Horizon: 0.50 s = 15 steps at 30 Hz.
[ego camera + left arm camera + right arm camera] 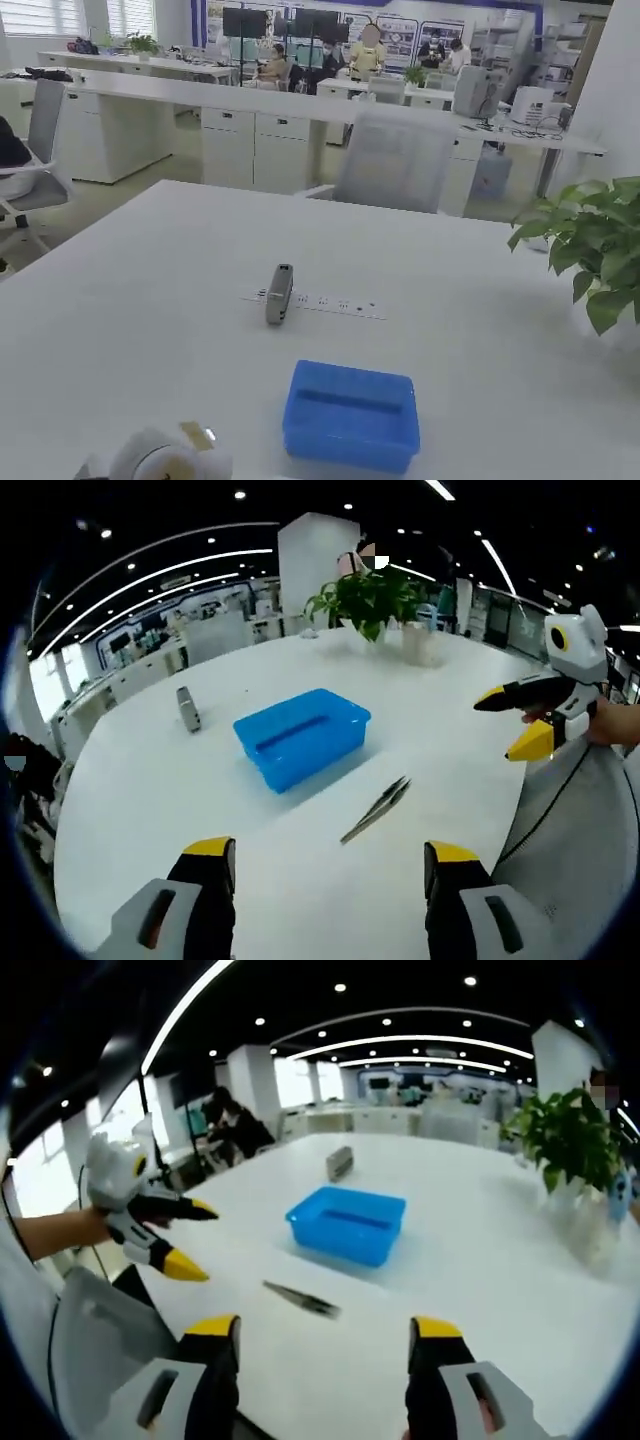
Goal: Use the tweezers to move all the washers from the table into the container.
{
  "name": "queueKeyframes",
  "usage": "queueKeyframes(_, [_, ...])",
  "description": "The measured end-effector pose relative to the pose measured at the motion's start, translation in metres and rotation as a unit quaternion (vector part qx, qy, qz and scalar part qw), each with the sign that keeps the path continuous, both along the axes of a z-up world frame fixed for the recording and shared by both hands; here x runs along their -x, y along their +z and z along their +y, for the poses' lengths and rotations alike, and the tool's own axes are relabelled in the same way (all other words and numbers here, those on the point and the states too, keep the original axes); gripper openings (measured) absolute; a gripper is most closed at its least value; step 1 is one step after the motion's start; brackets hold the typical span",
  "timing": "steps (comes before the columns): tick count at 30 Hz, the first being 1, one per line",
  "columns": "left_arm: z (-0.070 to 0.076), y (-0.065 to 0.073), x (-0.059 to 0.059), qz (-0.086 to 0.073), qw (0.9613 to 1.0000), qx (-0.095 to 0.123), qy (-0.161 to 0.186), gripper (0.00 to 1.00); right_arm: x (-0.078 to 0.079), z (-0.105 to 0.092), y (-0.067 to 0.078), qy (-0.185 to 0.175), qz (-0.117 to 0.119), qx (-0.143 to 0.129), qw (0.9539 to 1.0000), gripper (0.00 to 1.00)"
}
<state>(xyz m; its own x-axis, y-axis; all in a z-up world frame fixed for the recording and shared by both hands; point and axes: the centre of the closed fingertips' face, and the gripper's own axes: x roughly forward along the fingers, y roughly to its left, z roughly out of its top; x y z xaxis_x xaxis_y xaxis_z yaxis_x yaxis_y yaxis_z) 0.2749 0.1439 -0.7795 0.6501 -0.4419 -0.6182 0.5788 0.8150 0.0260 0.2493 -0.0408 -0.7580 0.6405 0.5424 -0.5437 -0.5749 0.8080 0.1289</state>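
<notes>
Jaws apart and empty, the left gripper (330,852) and right gripper (323,1328) both face the tweezers (378,808) just ahead, with the blue container (315,758) beyond, seemingly poised for pickup.

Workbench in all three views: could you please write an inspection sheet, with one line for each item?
surface: white table with a socket strip set into it.
job's things: blue container on the table; tweezers lying flat near it, not touching it; washers: nothing seen.
clutter: small grey device at the end of the socket strip; potted plant at the table's far side.
grippers: left gripper open, holding nothing; right gripper open, holding nothing.
cables: nothing seen on the table.
surroundings: office chair, desks, people far behind.
</notes>
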Motion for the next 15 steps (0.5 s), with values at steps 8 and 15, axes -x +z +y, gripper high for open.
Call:
queueKeyframes(8, [0.016, 0.012, 0.009, -0.015, 0.9982, 0.019, 0.056, 0.96, -0.004, -0.003, -0.001, -0.011, -0.005, 0.007, 0.9999, 0.77])
queueKeyframes(15, [0.025, 0.021, 0.004, -0.036, 0.9951, 0.014, 0.092, 0.99, -0.025, -0.006, 0.014, -0.026, -0.034, 0.007, 0.9991, 0.78])
